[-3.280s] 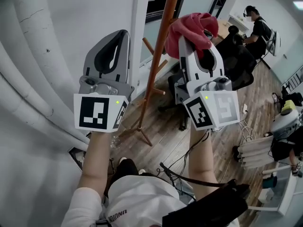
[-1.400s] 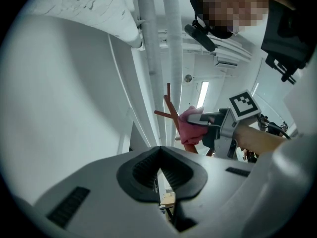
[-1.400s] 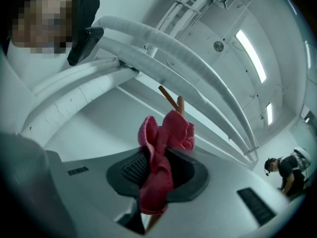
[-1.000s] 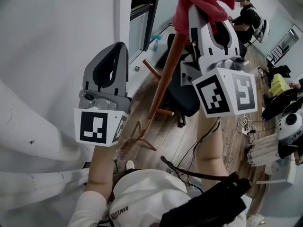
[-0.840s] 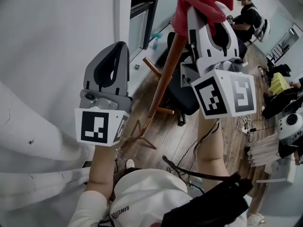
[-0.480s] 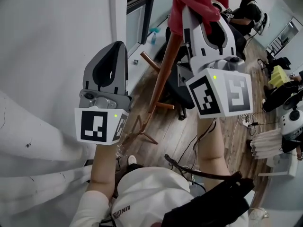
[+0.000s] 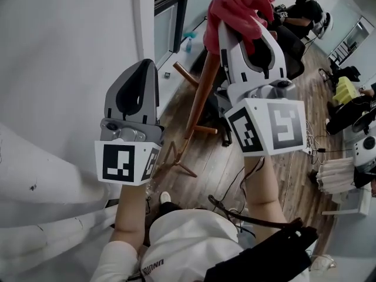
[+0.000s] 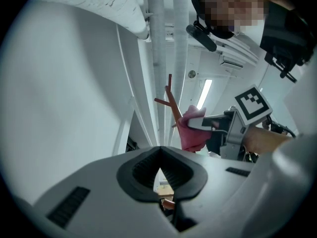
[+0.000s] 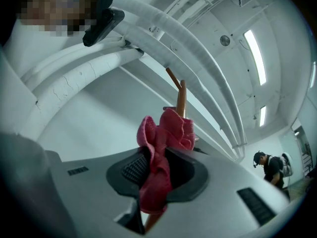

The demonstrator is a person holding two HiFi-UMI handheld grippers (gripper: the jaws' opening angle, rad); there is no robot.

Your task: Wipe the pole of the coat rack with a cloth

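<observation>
The coat rack's brown wooden pole (image 7: 198, 96) rises from its splayed feet on the floor, with side pegs. A red cloth (image 7: 238, 12) is bunched against the pole high up, and my right gripper (image 7: 235, 22) is shut on it. In the right gripper view the red cloth (image 9: 161, 152) hangs from the jaws with the pole (image 9: 182, 99) just behind it. My left gripper (image 7: 139, 75) is held apart to the left of the pole, shut, with nothing in it. The left gripper view shows the cloth (image 8: 192, 133) and the pole's top pegs (image 8: 171, 100).
A white wall (image 7: 70, 51) and thick white pipes (image 7: 35, 181) stand at the left. Black office chairs (image 7: 288, 46) stand behind the rack on the wood floor. A person (image 7: 305, 4) sits at a desk far right. Cables (image 7: 235, 190) trail on the floor.
The right gripper with the cloth has moved down the pole a little and leftward over the last second. The left gripper has stayed almost still.
</observation>
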